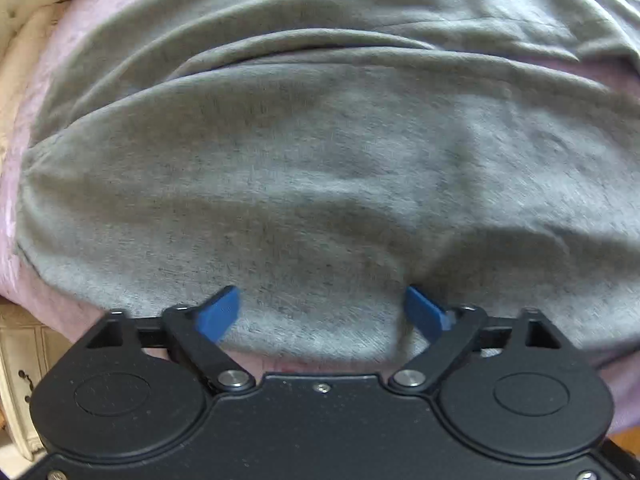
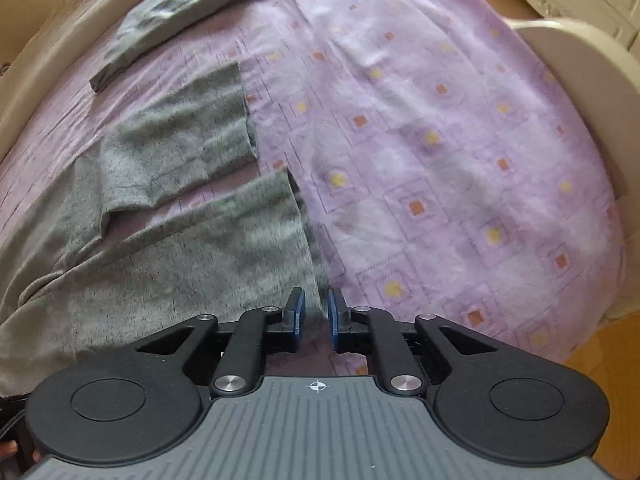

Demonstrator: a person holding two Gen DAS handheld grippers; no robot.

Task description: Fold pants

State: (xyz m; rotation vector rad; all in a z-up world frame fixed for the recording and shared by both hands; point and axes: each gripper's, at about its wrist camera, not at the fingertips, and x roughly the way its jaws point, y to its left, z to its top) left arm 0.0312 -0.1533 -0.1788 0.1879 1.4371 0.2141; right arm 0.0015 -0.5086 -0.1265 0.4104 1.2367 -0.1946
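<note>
Two grippers are in view, one per wrist camera, both pointing steeply down at a bed.

Left gripper [image 1: 322, 308]: jaws spread wide, blue pads far apart. They straddle the near edge of the grey pants [image 1: 320, 168]. Whether the pads touch the cloth cannot be told, and nothing is pinched between them. In this view the pants fill most of the frame, with several long folds running across the upper part.

Right gripper [image 2: 317, 314]: jaws nearly together, a narrow gap remaining. A thin edge of the nearer pant leg hem [image 2: 316, 280] rises into that gap. Whether the pads actually press on it cannot be told; the cloth there is blurred.

Pants [image 2: 168, 248] in the right view: spread flat on the lilac bedsheet [image 2: 440, 140], two legs pointing away, a strip of sheet visible between them. A separate folded grey-green garment [image 2: 176, 20] lies farther off near the sheet's edge, apart from the pants.

Sheet pattern: printed squares in orange and yellow. Cream bed frame [image 2: 580, 64] at the far right.

Writing: none legible on the cloth or either gripper; a crosshair mark [image 2: 318, 386] appears on the right gripper's ribbed grey body.
</note>
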